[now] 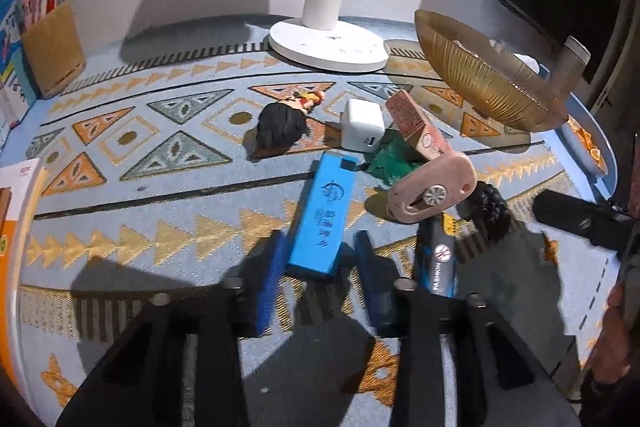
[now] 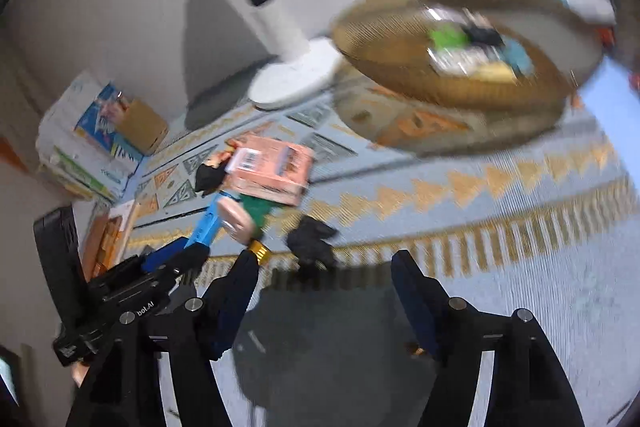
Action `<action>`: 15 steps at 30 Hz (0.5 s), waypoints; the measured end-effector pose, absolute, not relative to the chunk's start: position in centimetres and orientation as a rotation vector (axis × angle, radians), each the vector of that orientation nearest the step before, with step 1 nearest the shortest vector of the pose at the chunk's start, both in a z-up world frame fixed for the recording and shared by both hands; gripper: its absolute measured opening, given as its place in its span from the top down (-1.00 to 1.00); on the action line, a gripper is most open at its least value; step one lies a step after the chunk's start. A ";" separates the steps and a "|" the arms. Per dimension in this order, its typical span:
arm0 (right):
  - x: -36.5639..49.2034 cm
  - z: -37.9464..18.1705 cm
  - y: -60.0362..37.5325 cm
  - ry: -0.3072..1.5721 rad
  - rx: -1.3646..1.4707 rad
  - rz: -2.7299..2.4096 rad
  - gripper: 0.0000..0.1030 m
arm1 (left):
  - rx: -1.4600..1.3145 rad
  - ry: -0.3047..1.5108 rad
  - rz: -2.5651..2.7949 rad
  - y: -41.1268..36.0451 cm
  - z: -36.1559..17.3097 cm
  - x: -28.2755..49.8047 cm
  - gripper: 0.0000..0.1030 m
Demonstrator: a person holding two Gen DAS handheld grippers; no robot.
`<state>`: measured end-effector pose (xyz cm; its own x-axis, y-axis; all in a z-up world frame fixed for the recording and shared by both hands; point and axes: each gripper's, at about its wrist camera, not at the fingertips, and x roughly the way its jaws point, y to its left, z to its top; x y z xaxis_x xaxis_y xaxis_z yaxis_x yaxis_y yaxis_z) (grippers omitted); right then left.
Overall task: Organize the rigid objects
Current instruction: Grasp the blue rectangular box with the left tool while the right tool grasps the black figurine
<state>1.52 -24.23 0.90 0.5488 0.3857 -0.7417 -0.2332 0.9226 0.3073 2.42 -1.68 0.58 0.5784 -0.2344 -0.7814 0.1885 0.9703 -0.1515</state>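
On the patterned cloth (image 1: 160,211), from left to right: one pen holder (image 1: 54,51) far left with several pens, one dark-haired figurine (image 1: 280,127) lying down, one white charger cube (image 1: 362,129), one blue box (image 1: 322,215), one pink carton (image 1: 420,131), one pink toy car (image 1: 434,191), one black braided piece (image 1: 490,207), and one gold wire basket (image 1: 488,75) far right. One white lamp base (image 1: 328,45) stands at the back.

The left gripper (image 1: 316,259) straddles the near end of the blue box, pads not visibly pressing it. The right gripper (image 2: 324,279) stands wide and empty.

The right wrist view is smeared; the basket's contents cannot be made out. A green thing (image 1: 390,163) is half hidden under the car.
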 end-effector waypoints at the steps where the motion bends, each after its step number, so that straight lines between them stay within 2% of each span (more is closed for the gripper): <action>1: 1.7 0.9 -23.4 0.918 0.128 0.352 -0.31 | -0.044 0.925 -0.242 -1.9 0.6 2.6 0.22; 4: 2.8 -0.2 -21.4 0.942 0.044 0.337 -0.26 | 0.013 0.926 -0.205 -3.1 0.6 3.4 0.22; 5: 3.2 -0.7 -21.0 0.951 0.029 0.336 -0.11 | 0.032 0.924 -0.200 -3.3 0.5 3.5 0.24; 6: 3.3 -1.1 -20.9 0.956 0.013 0.332 -0.02 | 0.051 0.919 -0.189 -3.7 0.4 3.6 0.36; 9: 3.1 -1.6 -20.4 0.937 -0.045 0.308 0.22 | 0.063 0.907 -0.177 -3.6 0.4 3.4 0.55; 10: 3.1 -1.6 -20.6 0.936 -0.029 0.322 0.36 | 0.054 0.907 -0.181 -3.5 0.4 3.4 0.56; 15: 2.3 -1.4 -23.7 0.959 0.152 0.388 0.37 | -0.029 0.866 -0.199 -1.9 1.3 1.8 0.58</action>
